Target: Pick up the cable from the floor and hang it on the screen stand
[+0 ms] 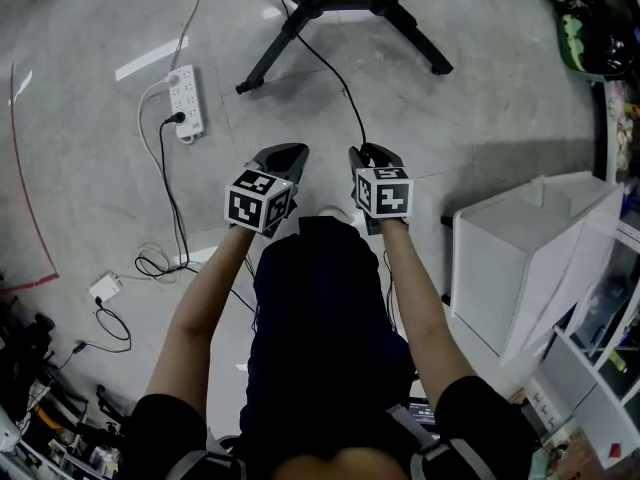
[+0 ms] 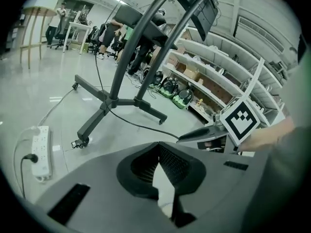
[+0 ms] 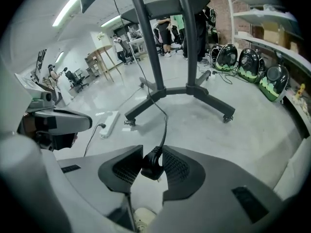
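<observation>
A black cable [image 1: 335, 73] runs from the base of the black screen stand [image 1: 320, 3] across the grey floor to my right gripper [image 1: 368, 154]. In the right gripper view the gripper [image 3: 151, 154] is shut on the cable's black plug [image 3: 151, 165], and the cable [image 3: 165, 120] rises from it toward the stand [image 3: 150, 57]. My left gripper [image 1: 290, 154] is level with the right one, a little to its left. Its jaw tips [image 2: 158, 147] meet with nothing between them. The left gripper view shows the stand [image 2: 126, 62] ahead and the cable [image 2: 141, 126] leading to the right gripper.
A white power strip [image 1: 186, 100] with a black plug lies on the floor at the left, near a white adapter [image 1: 104, 288] and loose wires. An open white box [image 1: 510, 258] stands at the right. Shelves with green-black helmets [image 3: 248, 62] line the right wall. People stand far off.
</observation>
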